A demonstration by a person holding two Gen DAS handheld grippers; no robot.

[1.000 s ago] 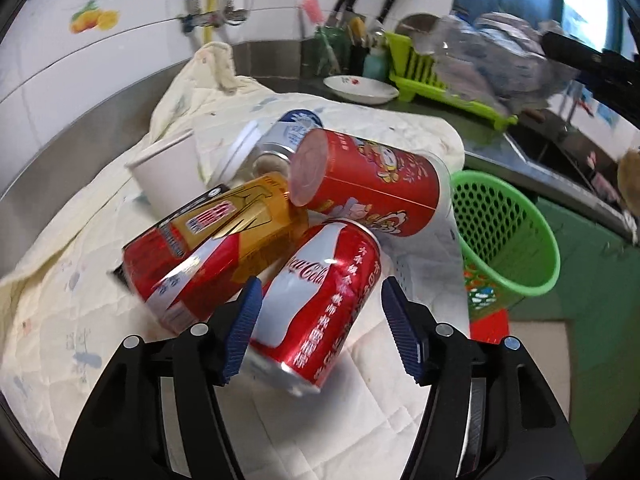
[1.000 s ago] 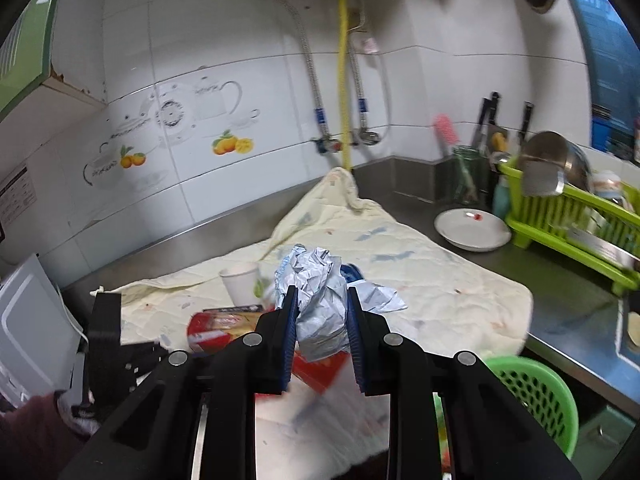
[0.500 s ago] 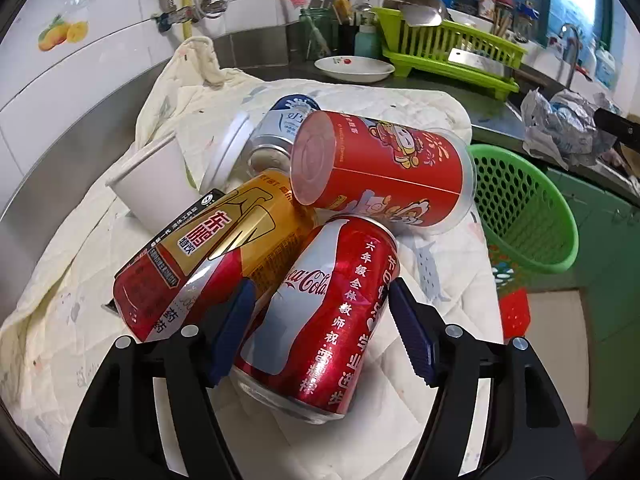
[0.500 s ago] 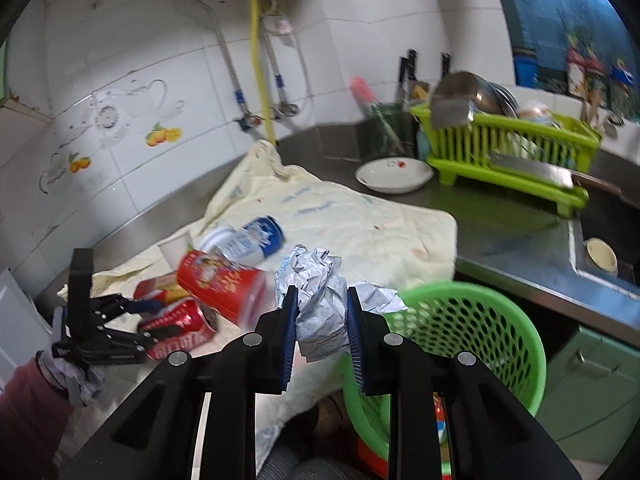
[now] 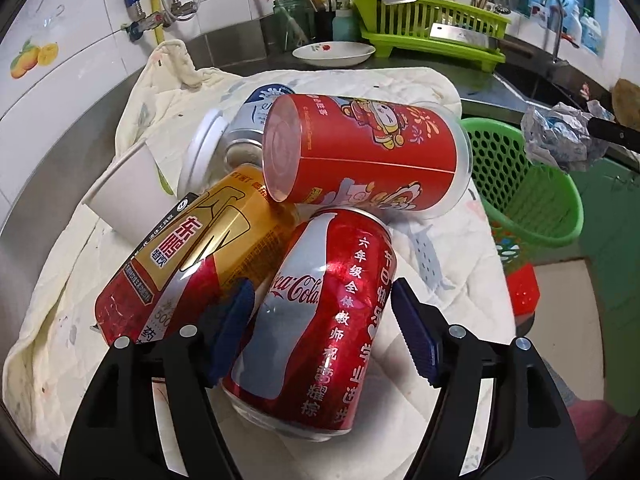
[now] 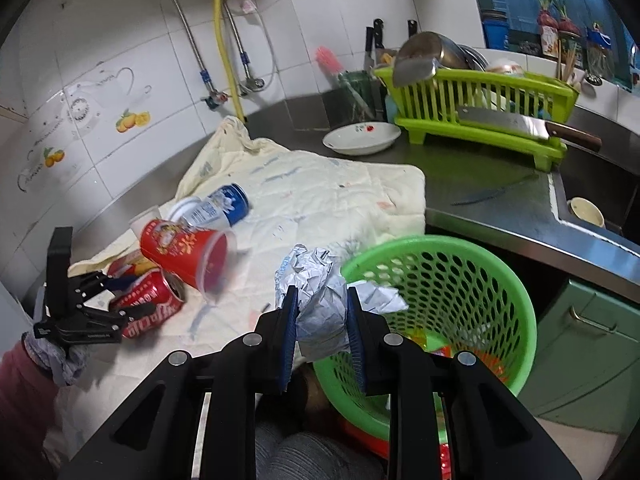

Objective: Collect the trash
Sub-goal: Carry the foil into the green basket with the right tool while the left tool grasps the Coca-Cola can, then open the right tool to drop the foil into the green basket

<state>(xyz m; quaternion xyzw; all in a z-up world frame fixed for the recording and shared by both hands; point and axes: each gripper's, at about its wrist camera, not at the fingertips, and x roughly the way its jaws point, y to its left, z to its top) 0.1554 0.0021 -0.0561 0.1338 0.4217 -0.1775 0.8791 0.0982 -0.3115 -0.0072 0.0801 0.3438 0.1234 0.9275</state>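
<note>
Crumpled paper wad [image 6: 320,312]: white and silvery, clamped between the blue pads of the right tongs [image 6: 322,330], held above the near rim of the green basket [image 6: 516,312]. In the left wrist view the same wad [image 5: 560,140] is seen from the side, over the basket [image 5: 560,224], with only a black finger of the right tongs reaching in from the frame's edge.

Cola can [image 5: 320,320]: red, lying on its side on the cloth [image 5: 440,264], marked "Coca-Cola" in white script, with columns of Chinese characters. It is bracketed by the left tongs [image 5: 324,332], whose jaws stand wide and have just been opening; the left pad lies close against the can, the right pad stands clear of it. From the right wrist the can [image 6: 152,308] and the left tongs [image 6: 116,296] appear small, gripped by a gloved hand [image 6: 60,356] with a dark red sleeve.

Gold can [image 5: 192,252]: gold and red, Chinese lettering, touching the cola can's left side.

Red cup [image 5: 368,156]: on its side, cartoon figure printed, resting on both cans. Its open mouth is seen only from the right wrist [image 6: 188,252].

Blue can [image 6: 224,208]: behind the red cup, lettering too small to read.

White cup [image 5: 128,196]: tipped, left of the gold can.

Table [image 6: 500,208]: steel, carrying the cloth, a plate [image 6: 362,138] and a green rack [image 6: 480,112]. A cleaver [image 6: 516,126] lies against the rack.
</note>
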